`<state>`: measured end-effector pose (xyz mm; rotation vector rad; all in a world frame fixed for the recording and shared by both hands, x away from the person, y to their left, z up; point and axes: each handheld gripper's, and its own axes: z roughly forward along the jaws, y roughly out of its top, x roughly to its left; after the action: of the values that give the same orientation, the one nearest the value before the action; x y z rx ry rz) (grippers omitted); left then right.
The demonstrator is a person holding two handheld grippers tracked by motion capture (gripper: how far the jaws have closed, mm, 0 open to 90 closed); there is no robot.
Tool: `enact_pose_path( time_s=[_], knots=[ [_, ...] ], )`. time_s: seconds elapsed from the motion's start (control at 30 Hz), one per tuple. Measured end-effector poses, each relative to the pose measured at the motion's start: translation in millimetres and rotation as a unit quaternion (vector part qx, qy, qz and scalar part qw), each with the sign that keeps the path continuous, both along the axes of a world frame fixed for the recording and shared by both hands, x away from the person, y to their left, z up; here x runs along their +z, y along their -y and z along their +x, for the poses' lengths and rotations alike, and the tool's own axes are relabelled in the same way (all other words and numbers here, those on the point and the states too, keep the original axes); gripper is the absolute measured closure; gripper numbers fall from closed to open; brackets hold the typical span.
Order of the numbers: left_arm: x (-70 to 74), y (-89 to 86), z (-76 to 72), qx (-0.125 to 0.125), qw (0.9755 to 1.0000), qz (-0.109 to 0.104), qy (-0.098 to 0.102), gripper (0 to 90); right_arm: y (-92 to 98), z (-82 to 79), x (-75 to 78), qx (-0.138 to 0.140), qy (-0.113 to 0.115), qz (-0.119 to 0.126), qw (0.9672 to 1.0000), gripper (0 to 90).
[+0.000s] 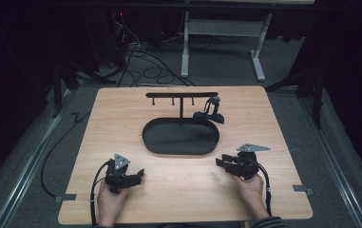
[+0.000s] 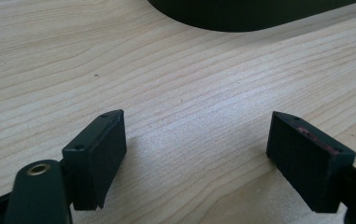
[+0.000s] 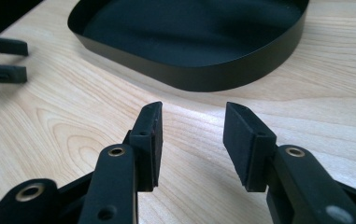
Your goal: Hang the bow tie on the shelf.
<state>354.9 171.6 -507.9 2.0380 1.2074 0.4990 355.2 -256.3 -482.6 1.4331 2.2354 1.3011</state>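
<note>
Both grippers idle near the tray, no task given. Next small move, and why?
Probably advance the right gripper toward the dark object beside the stand's tray: both grippers sit open and empty on the table, and that object lies on the right gripper's side.

Pale wood and matt black parts

The table (image 1: 178, 190) has a light wood-grain top, smooth with a faint sheen. The oval tray (image 3: 241, 74) looks like thin sheet metal in matt black, as does the T-shaped stand (image 1: 182, 95) rising from it. The left gripper (image 2: 196, 154) and right gripper (image 3: 192, 140) have matt black, plastic-looking jaws with brass-coloured rivets; the right one carries a grey, dull plate (image 1: 253, 148).
</note>
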Motion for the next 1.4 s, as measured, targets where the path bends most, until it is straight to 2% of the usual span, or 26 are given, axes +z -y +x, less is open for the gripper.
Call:
enact_pose_path(
  time_s=[0.17, 0.4, 0.57, 0.67, 1.4],
  knots=[
    [0.0, 0.0, 0.0, 0.0, 1.0, 0.0, 0.0, 20.3, -9.1, 0.1, -5.5, 0.012, 0.002, -0.02, 0.9997, 58.5],
    [0.0, -0.1, 0.0, 0.0, 1.0, 0.0, 0.0, 20.2, -15.6, 0.8, -9.9, 0.015, 0.0, -0.027, 0.9995, 57.9],
    [0.0, -0.1, 0.0, 0.0, 1.0, 0.0, 0.0, 20.2, -21.6, 0.6, -12.3, 0.016, 0.008, -0.061, 0.998, 55.6],
    [0.0, -0.2, 0.0, 0.0, 1.0, -0.001, 0.0, 20.2, -23.8, 1.6, -15.1, 0.017, 0.008, -0.072, 0.9973, 55.3],
    [0.0, -0.1, -0.1, 0.0, 1.0, 0.0, 0.0, 20.1, -41.4, 3.6, -19.8, 0.015, 0.034, -0.108, 0.9935, 52.1]
  ],
)
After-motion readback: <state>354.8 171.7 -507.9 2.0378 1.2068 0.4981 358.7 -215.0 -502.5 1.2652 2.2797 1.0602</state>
